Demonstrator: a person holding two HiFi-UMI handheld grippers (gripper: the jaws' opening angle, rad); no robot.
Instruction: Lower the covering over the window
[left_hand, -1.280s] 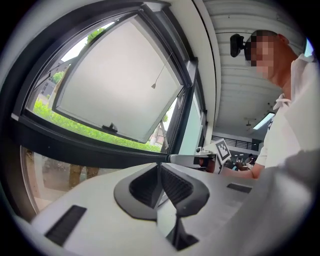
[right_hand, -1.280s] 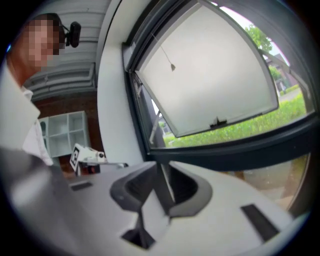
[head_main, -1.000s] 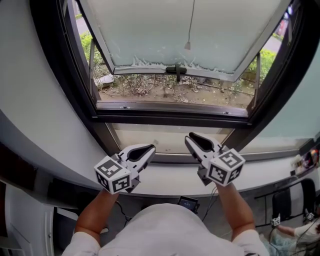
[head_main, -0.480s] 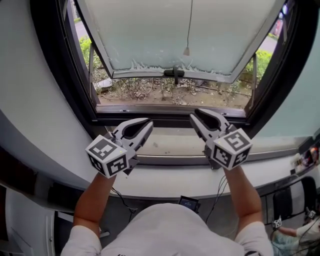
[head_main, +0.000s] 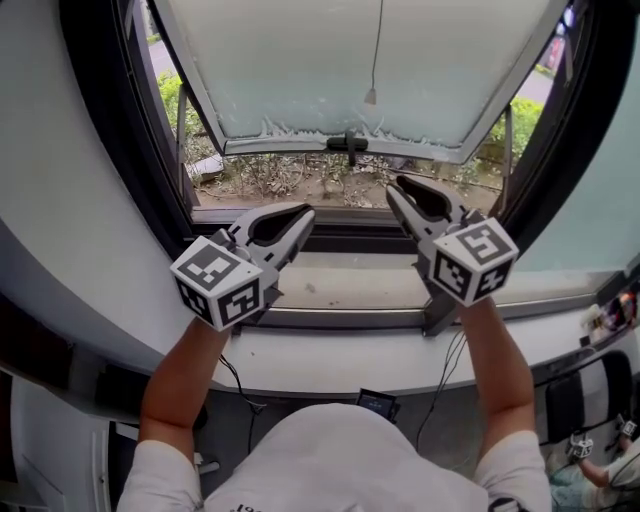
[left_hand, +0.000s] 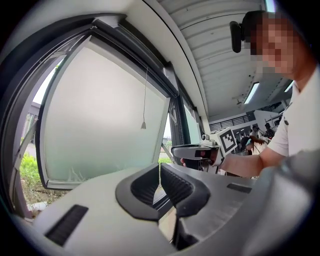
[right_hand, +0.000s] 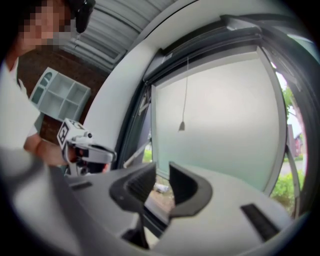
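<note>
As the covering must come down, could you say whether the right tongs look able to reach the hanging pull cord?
Probably yes: the right tongs are open and empty, and nothing stands between them and the pull cord above.

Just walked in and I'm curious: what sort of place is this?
Likely a ground-floor office or workroom: a tilted-open window with frosted glass, soil and shrubs just outside, and a strip ceiling light indoors.

A dark-framed window (head_main: 340, 235) sits in a pale grey wall (head_main: 60, 210), its frosted sash (head_main: 300, 70) tilted outward. Daylight shows bare soil (head_main: 330, 185) and green shrubs (head_main: 170, 90) outside. A white sill (head_main: 350, 285) runs below. A strip light (left_hand: 251, 92) crosses the slatted ceiling (left_hand: 210, 30).
</note>
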